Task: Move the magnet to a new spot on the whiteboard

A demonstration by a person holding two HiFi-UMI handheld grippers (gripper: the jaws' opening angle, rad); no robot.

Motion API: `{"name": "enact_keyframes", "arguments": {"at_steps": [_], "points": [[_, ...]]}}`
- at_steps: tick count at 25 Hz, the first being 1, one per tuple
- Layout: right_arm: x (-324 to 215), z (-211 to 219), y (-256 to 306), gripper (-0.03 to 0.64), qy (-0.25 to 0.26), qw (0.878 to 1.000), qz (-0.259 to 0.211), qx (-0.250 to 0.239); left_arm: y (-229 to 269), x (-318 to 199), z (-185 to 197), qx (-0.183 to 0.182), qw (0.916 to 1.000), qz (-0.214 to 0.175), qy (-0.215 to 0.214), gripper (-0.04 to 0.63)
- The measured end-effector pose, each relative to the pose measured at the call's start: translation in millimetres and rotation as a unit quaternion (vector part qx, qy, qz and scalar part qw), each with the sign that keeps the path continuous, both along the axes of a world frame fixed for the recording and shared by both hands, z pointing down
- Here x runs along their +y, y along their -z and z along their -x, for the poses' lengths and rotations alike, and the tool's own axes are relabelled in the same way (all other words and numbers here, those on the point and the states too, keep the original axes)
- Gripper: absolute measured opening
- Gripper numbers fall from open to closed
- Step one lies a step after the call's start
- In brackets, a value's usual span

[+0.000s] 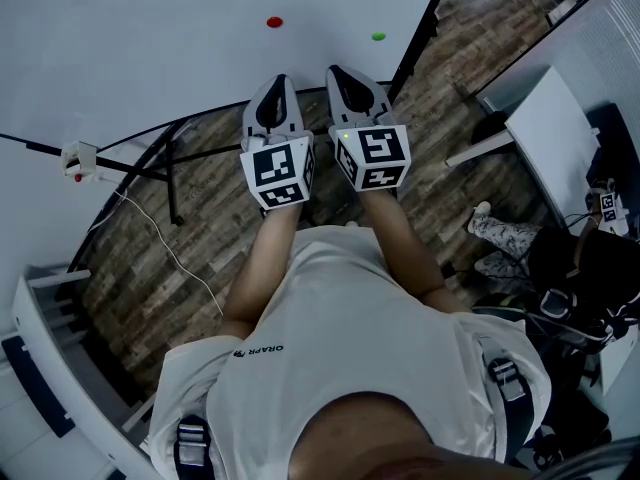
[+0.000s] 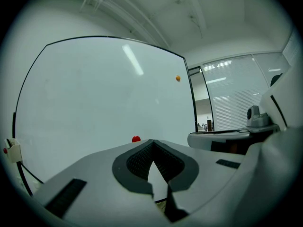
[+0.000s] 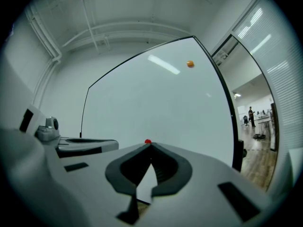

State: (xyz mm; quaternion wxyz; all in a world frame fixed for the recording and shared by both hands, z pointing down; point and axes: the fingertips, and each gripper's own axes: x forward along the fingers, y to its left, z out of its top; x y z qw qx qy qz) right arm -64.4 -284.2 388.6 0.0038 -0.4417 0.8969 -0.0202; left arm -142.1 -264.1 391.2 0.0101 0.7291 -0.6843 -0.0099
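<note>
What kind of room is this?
Probably an office or workroom. A big whiteboard stands on a wood-plank floor. Beside it are glass walls with blinds, and a white table is nearby.

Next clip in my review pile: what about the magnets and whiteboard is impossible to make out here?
Right gripper view: the red magnet is partly hidden behind the shut tips of the right gripper.
Head view: the whiteboard is cut off by the top and left edges.
Colour: the other magnet looks green in the head view, orange in both gripper views; unsettled.
</note>
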Motion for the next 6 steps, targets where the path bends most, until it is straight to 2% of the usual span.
{"name": "enact_keyframes", "arguments": {"at_steps": [6], "points": [[11.6,4.5,1.2,0.012,0.006,1.000,-0.005,0.004,2.5,9.8,-1.0,-0.008,0.9999,-0.004,-0.005,0.002]]}}
